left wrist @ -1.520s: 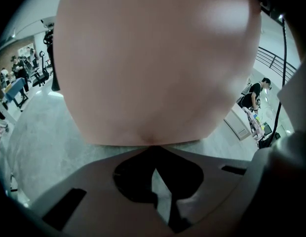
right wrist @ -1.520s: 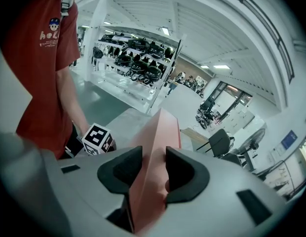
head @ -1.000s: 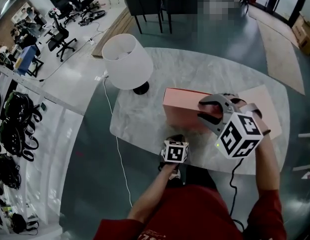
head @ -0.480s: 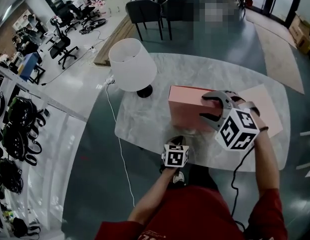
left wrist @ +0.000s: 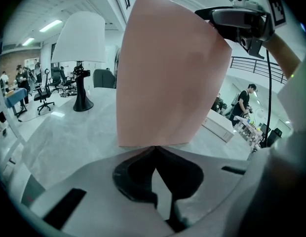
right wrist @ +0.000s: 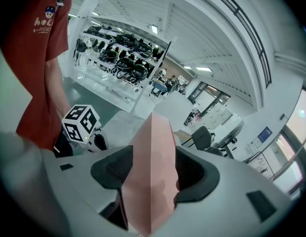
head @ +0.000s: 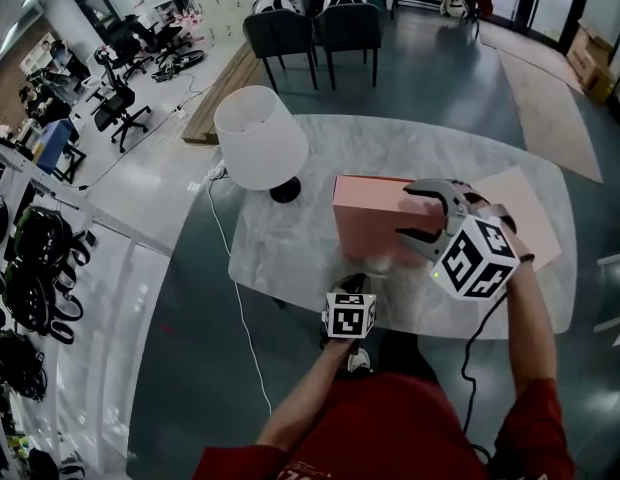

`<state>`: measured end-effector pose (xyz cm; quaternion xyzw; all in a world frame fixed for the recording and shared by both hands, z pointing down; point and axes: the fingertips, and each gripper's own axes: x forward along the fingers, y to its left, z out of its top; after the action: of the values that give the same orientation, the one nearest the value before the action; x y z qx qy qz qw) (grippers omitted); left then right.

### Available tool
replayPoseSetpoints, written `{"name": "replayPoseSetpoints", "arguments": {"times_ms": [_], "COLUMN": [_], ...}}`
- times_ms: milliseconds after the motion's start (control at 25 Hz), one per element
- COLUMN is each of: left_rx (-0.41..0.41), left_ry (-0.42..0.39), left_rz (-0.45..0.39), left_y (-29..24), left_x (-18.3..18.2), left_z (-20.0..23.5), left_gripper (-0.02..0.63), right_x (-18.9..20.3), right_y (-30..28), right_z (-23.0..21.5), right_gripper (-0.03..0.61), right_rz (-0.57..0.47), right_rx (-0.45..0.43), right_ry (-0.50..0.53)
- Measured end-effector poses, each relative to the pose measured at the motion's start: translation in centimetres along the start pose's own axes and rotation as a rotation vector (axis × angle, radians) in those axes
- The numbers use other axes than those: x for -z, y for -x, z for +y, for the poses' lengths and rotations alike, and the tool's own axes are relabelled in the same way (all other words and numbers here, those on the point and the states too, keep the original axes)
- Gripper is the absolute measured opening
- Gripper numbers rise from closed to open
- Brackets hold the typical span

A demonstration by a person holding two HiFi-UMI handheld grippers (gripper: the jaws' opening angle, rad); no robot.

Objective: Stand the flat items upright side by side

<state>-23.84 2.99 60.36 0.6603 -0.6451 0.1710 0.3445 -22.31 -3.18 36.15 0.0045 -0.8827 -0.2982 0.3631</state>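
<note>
A flat pink box (head: 375, 218) stands upright on one long edge on the marble table (head: 390, 148). My right gripper (head: 415, 215) straddles its top edge; the jaws have just been opening, and the box (right wrist: 150, 181) sits between the pads without being pressed. My left gripper (head: 358, 280) is shut at the table's near edge, and its tips (left wrist: 154, 147) meet just under the box's lower edge (left wrist: 163, 83). A second, pale flat box (head: 535, 208) lies flat to the right on the table.
A white table lamp (head: 260, 133) stands on the table's left end, close to the pink box. Dark chairs (head: 310, 23) stand beyond the far edge. A cable runs from the lamp down to the floor at the left.
The right gripper's jaws have spread a little wider over the box's top edge. The pink box stays upright in the same spot. The left gripper has barely shifted.
</note>
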Motion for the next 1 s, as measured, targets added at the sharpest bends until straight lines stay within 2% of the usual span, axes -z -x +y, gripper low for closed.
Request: {"name": "replayPoseSetpoints", "arguments": {"times_ms": [240, 560, 1000], "left_rx": [-0.015, -0.031, 0.045], "left_ry": [-0.020, -0.053, -0.146], "left_rz": [-0.076, -0.254, -0.412], "left_y": [1.4, 4.5, 7.3], "left_x": [-1.6, -5.6, -8.3], "left_z": [0.1, 0.1, -4.5], "left_gripper": [0.006, 0.006, 0.006], "right_x": [0.4, 0.9, 5.3], "right_y": [1.8, 5.4, 11.7], "right_z": [-0.4, -0.9, 1.9], "right_gripper": [0.276, 0.279, 0.279], "right_rz": [-0.053, -0.190, -0.264], "right_rx": [0.070, 0.222, 0.383], "right_ry": [-0.085, -0.237, -0.478]}}
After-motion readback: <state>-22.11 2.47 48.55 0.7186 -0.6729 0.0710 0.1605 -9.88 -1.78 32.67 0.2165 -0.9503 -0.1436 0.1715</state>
